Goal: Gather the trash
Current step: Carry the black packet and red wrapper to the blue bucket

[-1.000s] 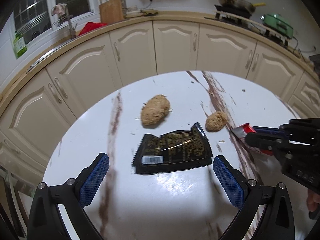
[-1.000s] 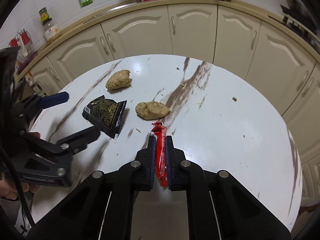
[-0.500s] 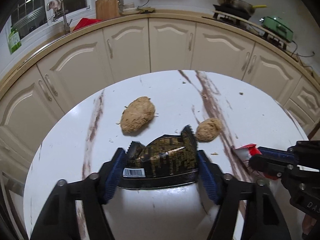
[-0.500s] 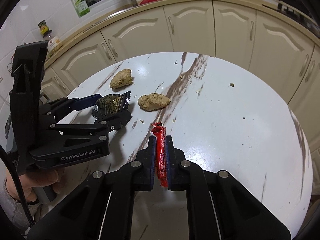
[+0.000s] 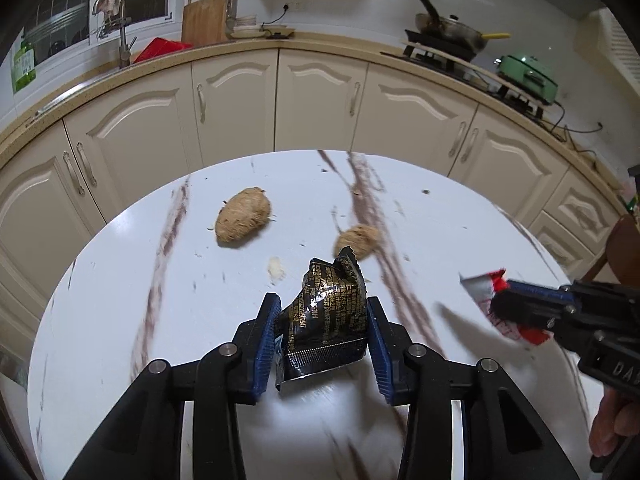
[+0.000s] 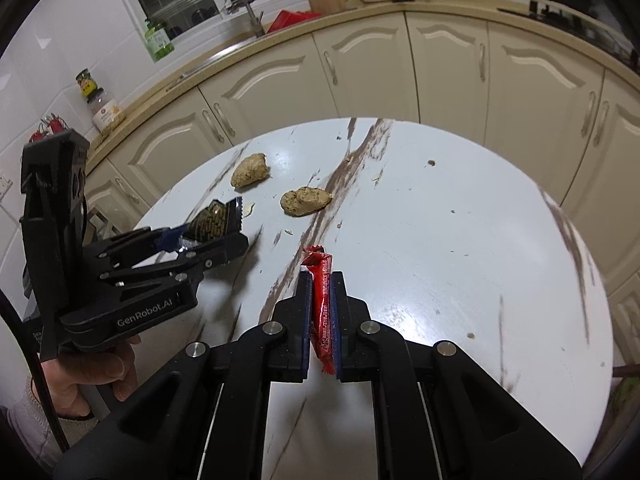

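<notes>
1. The step in hand looks like the pickup: each gripper has a piece of rubbish, and neither has been dropped anywhere yet.
2. The left gripper (image 5: 322, 320) has its blue-padded fingers (image 5: 267, 332) pinching a crumpled black foil wrapper with gold print (image 5: 330, 316). The wrapper bulges between the pads and appears lifted off the round white marble-patterned table (image 5: 120, 300), though blur makes the gap hard to judge.
3. The right gripper (image 6: 321, 308) has its fingers pressed onto a thin red plastic snack wrapper (image 6: 322, 304), held edge-on, its near end hanging below the pads and its far end poking past the tips.
4. The next move calls for carrying both wrappers to a bin. No bin shows in either view, so it must first be found, and both grips kept firm on the slippery film.
5. Count of wrappers: two, one black and one red, both held.
6. Count of brown fibrous lumps: two, lying on the table. The larger lump (image 5: 243, 215) sits far left; the smaller lump (image 5: 358, 240) sits just beyond the black wrapper's tip.
7. One small pale scrap (image 5: 276, 269) lies near the left gripper, between the two lumps, and scattered crumbs dot the tabletop.
8. Judged from this, the lumps and crumbs remain to be collected.
</notes>
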Tool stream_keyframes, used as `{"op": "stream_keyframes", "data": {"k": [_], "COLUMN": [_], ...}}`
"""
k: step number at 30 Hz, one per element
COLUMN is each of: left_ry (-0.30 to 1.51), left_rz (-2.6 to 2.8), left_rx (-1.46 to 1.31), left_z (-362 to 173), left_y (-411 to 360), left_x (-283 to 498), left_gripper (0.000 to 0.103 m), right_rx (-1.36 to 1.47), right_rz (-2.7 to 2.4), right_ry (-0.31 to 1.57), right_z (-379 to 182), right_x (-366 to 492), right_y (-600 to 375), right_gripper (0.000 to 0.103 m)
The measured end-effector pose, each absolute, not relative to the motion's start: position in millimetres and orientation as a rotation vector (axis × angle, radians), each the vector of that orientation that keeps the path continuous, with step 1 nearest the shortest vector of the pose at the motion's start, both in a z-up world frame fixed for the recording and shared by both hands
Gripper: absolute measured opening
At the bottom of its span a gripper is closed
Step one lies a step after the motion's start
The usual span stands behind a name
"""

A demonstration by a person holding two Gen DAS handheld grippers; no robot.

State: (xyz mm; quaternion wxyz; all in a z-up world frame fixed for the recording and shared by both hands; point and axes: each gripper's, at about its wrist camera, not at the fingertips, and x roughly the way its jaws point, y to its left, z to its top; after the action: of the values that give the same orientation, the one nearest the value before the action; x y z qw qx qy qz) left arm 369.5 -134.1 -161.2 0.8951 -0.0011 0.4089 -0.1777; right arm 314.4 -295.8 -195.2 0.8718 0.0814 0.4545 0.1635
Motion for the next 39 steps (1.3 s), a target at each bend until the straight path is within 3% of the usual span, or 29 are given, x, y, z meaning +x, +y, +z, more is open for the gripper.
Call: {"op": "stream_keyframes", "data": {"k": [27,39], "left_ry": [0.561,0.564], "left_rz": [-0.598,-0.804], "left_rx": [0.109,0.167], "left_z": [-55,-62], "left_y": [-222,-312], "left_x": [154,96], "left_gripper": [0.037,0.037], "right_rx": [0.24,0.341], "right_rz": [0.109,-0.118], "right_ry": [0.642,0.626], "right_z": [-70,-78], "right_x": [122,27], "right_y": [-407,-506], "right_gripper": [0.008,0.008]}}
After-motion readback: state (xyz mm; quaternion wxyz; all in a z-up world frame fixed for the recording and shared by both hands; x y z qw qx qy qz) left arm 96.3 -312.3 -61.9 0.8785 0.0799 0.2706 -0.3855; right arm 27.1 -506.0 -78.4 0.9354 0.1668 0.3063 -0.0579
